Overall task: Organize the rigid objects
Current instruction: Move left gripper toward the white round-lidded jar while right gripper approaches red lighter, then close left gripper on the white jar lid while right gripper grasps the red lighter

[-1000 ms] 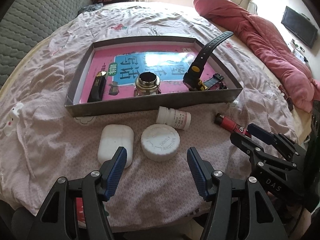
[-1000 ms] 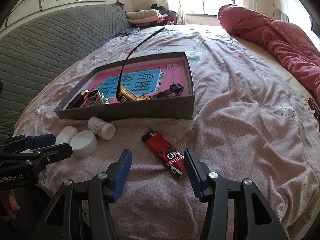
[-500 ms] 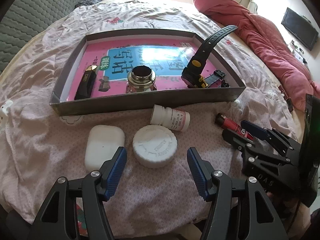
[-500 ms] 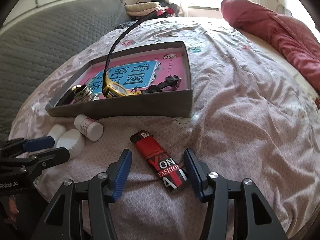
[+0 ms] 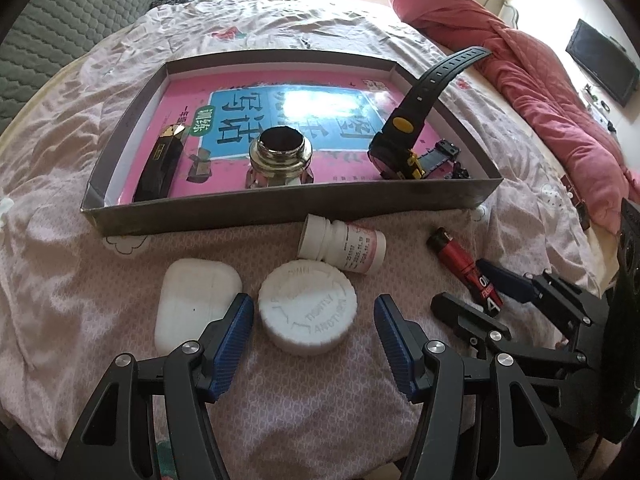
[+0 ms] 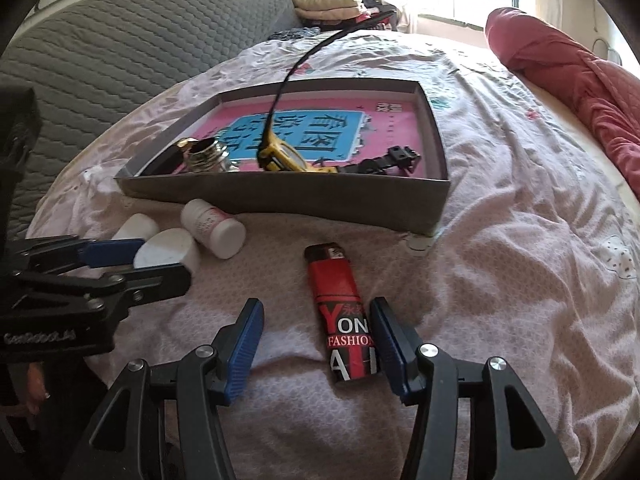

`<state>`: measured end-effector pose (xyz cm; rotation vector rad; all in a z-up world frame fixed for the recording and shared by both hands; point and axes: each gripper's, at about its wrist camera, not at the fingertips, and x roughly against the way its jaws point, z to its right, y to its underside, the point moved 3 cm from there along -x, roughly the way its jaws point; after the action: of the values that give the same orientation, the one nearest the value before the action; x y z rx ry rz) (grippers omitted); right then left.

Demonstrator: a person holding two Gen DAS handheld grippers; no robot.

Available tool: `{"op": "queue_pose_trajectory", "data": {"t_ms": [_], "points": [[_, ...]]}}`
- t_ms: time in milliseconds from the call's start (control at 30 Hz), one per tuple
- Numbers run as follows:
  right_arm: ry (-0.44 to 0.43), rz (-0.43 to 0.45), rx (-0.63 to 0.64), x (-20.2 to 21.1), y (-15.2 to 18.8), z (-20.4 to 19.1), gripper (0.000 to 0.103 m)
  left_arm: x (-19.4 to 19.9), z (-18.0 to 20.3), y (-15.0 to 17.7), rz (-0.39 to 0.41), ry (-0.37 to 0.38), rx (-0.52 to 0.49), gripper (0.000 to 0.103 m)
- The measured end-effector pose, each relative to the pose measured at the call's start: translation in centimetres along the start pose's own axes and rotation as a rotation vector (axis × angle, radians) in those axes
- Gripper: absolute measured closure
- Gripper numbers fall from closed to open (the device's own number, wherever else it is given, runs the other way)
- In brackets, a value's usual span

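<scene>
We work on a bed (image 5: 360, 24) under a pale pink printed sheet, with a shallow grey box (image 5: 280, 208) at its middle; inside the box we see a black lighter (image 5: 160, 164), a metal-capped jar (image 5: 280, 156) and a yellow-and-black watch (image 5: 400, 148); near the box lie a white case (image 5: 192, 300), a white round lid (image 5: 307, 312), a small pill bottle (image 5: 344, 246) and a red lighter (image 6: 344, 312); our left gripper (image 5: 314, 340) stands wide open, empty, around the lid; our right gripper (image 6: 316, 344) stands wide open astride the red lighter, gripping nothing
</scene>
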<state>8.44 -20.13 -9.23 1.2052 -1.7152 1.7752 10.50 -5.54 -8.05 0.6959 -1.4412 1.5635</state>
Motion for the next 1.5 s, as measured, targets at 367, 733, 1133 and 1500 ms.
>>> {"op": "queue_pose_trajectory", "data": {"t_ms": [367,733,1133,1500], "points": [[-0.018,-0.011,-0.052,-1.0,-0.4,0.8,0.067,-0.9,0.8,-0.2,0.008,0.001,-0.025,0.039],[-0.058,-0.005,-0.099,-1.6,-0.8,1.3,0.078,-1.8,0.9,-0.1,0.002,0.014,-0.013,0.042],[-0.082,0.031,-0.1,-1.1,-0.9,1.3,0.08,-0.9,0.5,0.0,0.024,0.031,-0.006,0.052],[-0.11,0.094,-0.097,0.5,-1.1,1.1,0.08,0.6,0.1,0.2,0.048,0.037,0.0,0.052]]}}
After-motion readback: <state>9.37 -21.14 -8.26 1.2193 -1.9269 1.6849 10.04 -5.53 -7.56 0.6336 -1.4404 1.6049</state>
